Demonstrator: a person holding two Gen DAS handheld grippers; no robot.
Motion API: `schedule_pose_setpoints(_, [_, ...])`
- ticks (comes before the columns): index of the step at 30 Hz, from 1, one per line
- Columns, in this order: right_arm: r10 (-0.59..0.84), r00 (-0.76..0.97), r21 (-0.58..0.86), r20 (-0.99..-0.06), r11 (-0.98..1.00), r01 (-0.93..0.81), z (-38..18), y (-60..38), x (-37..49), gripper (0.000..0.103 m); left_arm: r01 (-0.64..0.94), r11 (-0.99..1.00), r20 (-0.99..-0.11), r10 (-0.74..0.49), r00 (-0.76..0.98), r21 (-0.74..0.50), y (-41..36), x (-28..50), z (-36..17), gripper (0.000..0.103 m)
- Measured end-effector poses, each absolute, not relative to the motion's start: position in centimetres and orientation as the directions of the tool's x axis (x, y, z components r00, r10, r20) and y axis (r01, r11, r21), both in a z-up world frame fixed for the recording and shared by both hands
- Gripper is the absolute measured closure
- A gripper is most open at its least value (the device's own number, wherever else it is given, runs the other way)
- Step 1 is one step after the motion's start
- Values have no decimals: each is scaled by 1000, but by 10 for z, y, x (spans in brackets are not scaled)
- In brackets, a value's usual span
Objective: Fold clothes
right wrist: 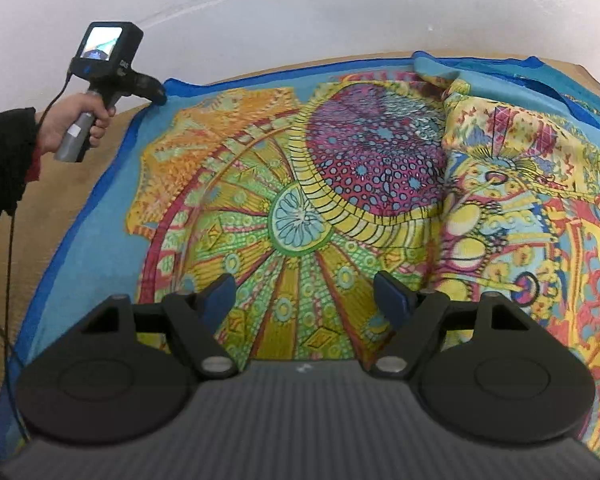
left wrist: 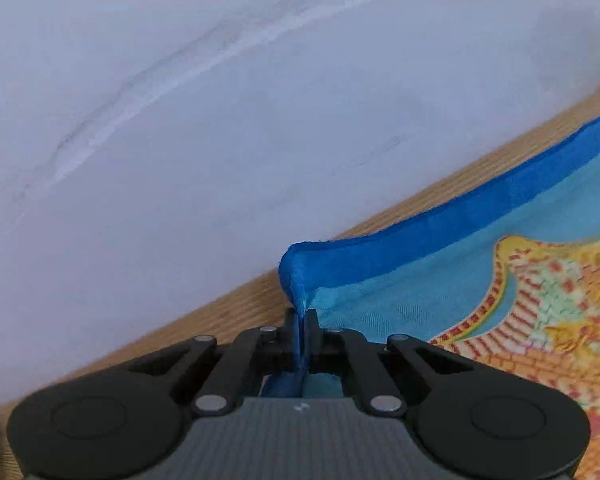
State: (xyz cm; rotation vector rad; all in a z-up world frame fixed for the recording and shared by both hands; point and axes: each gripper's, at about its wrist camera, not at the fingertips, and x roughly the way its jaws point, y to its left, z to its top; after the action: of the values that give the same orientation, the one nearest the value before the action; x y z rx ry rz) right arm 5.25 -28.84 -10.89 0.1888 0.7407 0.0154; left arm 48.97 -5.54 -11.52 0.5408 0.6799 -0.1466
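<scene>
**Blue corner caught, folding barely begun**

Blue edge first: my left gripper (left wrist: 302,320) is clamped on the scarf (right wrist: 300,208) corner. It lies mostly flat on the wooden table (right wrist: 60,184), bunched at right. My right gripper (right wrist: 304,296) hangs wide, empty. No fold yet.

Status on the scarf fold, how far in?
Early. Done: the blue-bordered, colourfully printed square scarf lies mostly spread on the tan woven surface, its right side still rumpled. In hand: the left claw is shut on the scarf's far-left corner; the right claw hovers open above the print. Left: every fold.
</scene>
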Motion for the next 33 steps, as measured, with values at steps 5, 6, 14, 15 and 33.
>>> schedule_pose_setpoints(5, [97,727,165,-679,986,22,-106,-275,50,25,258,813,-591,127,796,522,-40,494,-132,88])
schedule_pose_setpoints(6, [93,724,153,-683,988,18,-106,-273,49,25,241,784,-567,164,807,571,-40,494,-137,85])
schedule_pose_setpoints(14, [94,718,132,-690,991,-2,-95,-249,40,25,239,823,-609,155,778,515,11,471,-123,66])
schedule_pose_setpoints(15, [121,721,152,-683,988,-22,-91,-243,35,25,250,832,-617,133,776,495,18,462,-119,65])
schedule_pose_setpoints(33, [402,529,241,-748,906,-348,-95,-128,-73,26,658,749,-790,-357,499,78,69,171,-96,59])
